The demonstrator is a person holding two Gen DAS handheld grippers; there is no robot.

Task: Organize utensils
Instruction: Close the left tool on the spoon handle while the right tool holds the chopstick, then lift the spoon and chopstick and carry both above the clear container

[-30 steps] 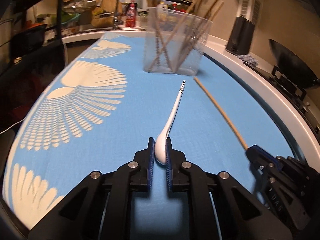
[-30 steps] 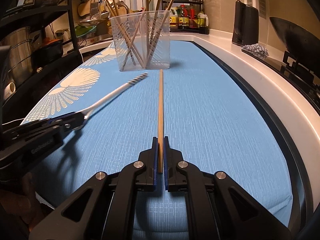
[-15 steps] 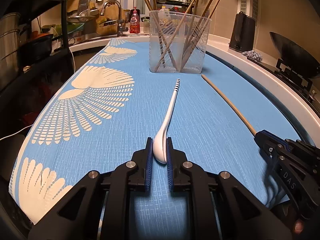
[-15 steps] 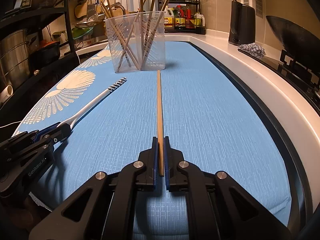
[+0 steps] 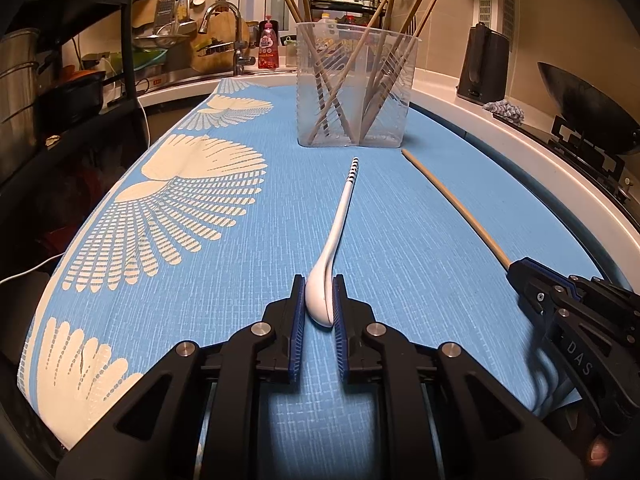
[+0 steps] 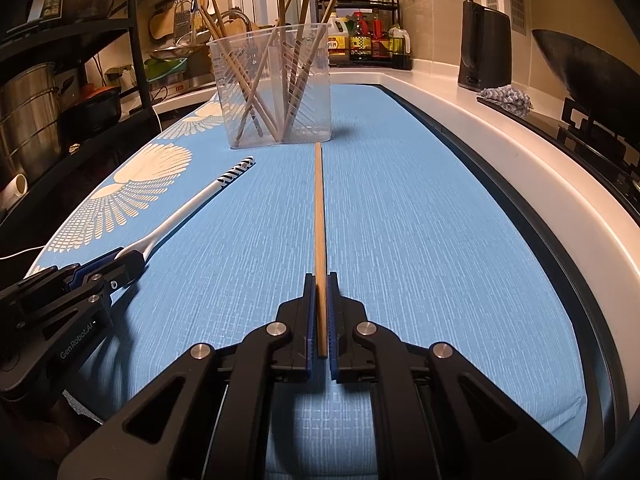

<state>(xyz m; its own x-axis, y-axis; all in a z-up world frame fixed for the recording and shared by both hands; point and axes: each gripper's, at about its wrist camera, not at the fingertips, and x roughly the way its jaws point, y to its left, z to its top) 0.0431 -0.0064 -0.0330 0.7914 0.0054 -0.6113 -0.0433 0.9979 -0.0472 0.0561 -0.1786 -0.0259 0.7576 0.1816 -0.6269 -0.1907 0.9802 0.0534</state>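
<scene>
Two tools grip utensils low over the blue-clothed surface [image 5: 400, 240], the left tool [image 5: 319, 300] pinching a white spoon [image 5: 340, 216], the right tool [image 6: 320, 300] a wooden chopstick [image 6: 319, 208], each seemingly bound next for the clear holder [image 5: 356, 88] ahead.

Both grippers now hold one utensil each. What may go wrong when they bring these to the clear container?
1. The left gripper pinches the white spoon only by its rounded bowl, so the long handle may swing or slip out.
2. The right gripper holds the wooden chopstick at its near end; the far tip may knock the clear container.
3. The chopsticks in the container cross each other and may block entry.
</scene>
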